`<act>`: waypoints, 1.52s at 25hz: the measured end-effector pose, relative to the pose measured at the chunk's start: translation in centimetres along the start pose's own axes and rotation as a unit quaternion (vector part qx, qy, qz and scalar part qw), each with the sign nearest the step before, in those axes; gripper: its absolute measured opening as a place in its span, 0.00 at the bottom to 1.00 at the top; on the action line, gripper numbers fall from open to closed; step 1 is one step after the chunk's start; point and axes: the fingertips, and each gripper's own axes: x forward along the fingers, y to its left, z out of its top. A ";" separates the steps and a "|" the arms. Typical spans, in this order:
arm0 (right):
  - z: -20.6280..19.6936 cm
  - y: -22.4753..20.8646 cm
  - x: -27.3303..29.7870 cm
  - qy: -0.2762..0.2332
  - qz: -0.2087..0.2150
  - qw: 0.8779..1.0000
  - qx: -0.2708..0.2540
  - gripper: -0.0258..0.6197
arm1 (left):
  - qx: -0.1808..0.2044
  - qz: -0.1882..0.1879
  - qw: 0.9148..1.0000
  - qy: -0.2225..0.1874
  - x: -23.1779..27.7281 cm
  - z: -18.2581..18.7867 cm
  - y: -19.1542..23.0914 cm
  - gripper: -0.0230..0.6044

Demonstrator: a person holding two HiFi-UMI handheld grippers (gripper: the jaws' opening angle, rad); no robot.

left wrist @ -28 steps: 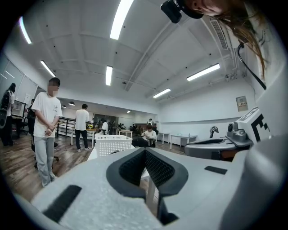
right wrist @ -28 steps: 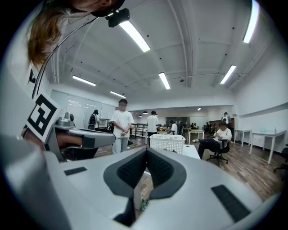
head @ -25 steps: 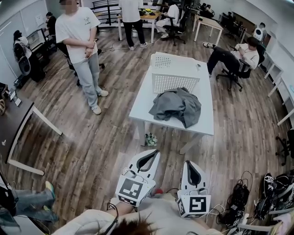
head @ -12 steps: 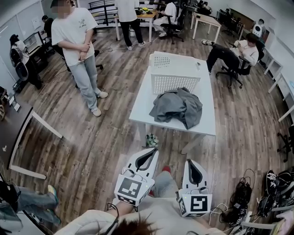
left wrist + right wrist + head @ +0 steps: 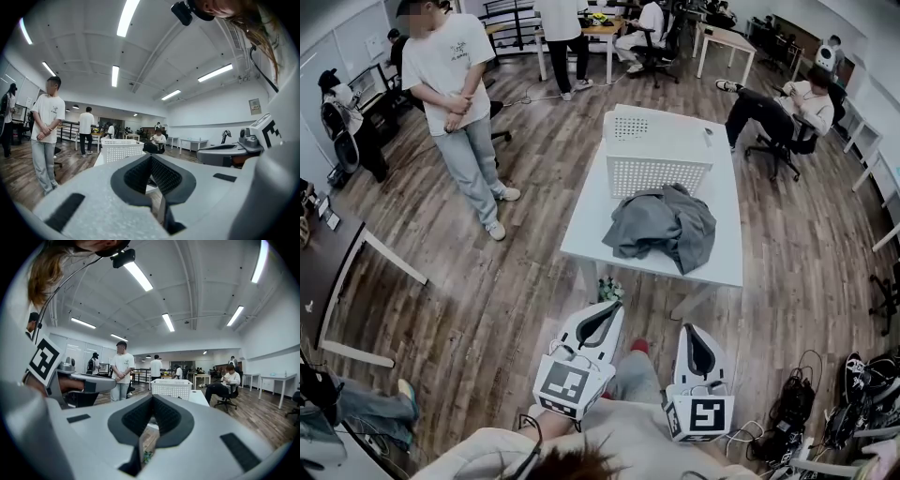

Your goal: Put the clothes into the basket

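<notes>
Two closed tools (image 5: 612,309) (image 5: 689,330), clothes (image 5: 662,225) beside basket (image 5: 656,174)

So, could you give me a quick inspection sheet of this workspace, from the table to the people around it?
Surface: white table, bare along its edges.
Job's things: grey clothes heaped on the table, just in front of the white basket.
Clutter: small greenish item under the table's near edge.
Grippers: left gripper and right gripper both shut, empty, short of the table.
Cables: tangle on the wood floor at the right.
Surroundings: standing person at left; seated person beyond the table.
</notes>
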 end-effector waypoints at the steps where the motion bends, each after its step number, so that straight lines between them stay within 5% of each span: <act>1: -0.1 -0.3 0.5 0.002 0.002 1.000 0.001 0.06 | -0.002 0.001 1.000 0.001 0.6 0.0 0.2 0.06; 38: -0.6 -11.7 22.7 0.041 0.114 0.993 -0.010 0.06 | -0.004 0.040 0.998 0.048 22.7 0.0 9.0 0.05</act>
